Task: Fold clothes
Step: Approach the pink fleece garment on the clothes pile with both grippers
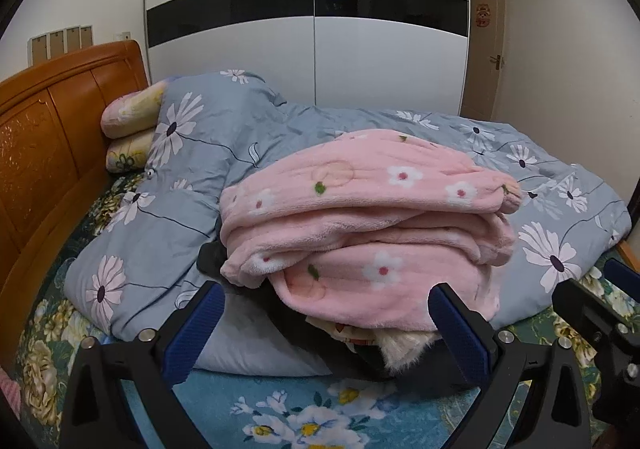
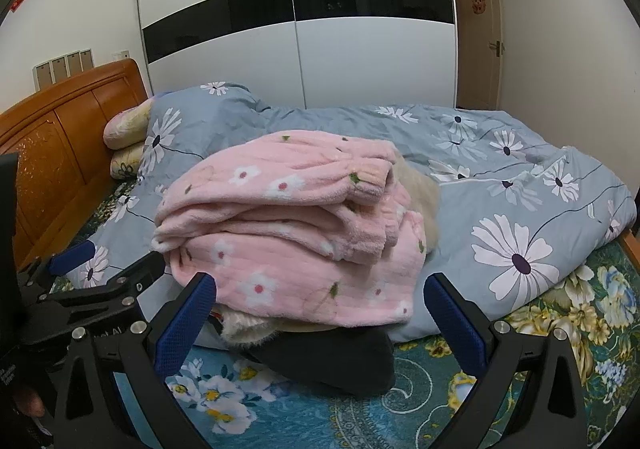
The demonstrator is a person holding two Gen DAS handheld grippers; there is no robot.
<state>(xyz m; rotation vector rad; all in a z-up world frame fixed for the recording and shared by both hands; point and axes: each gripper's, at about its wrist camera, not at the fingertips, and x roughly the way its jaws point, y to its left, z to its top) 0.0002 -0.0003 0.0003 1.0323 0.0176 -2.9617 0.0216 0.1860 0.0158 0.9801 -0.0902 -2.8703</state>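
Both tools, left (image 1: 326,313) and right (image 2: 320,305), gape wide and hold nothing before the pink fleece (image 1: 360,217) folded atop a stack on the bed (image 2: 560,333), so any grip should clamp all layers together, squarely.

Folded pink floral fleece garment (image 1: 360,217) lies atop a cream fuzzy garment (image 2: 248,331) and a dark garment (image 2: 340,365), stacked on the bed.

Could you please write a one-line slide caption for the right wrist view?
Open right gripper facing a folded pink garment stacked on dark clothing on the bed, left gripper alongside.
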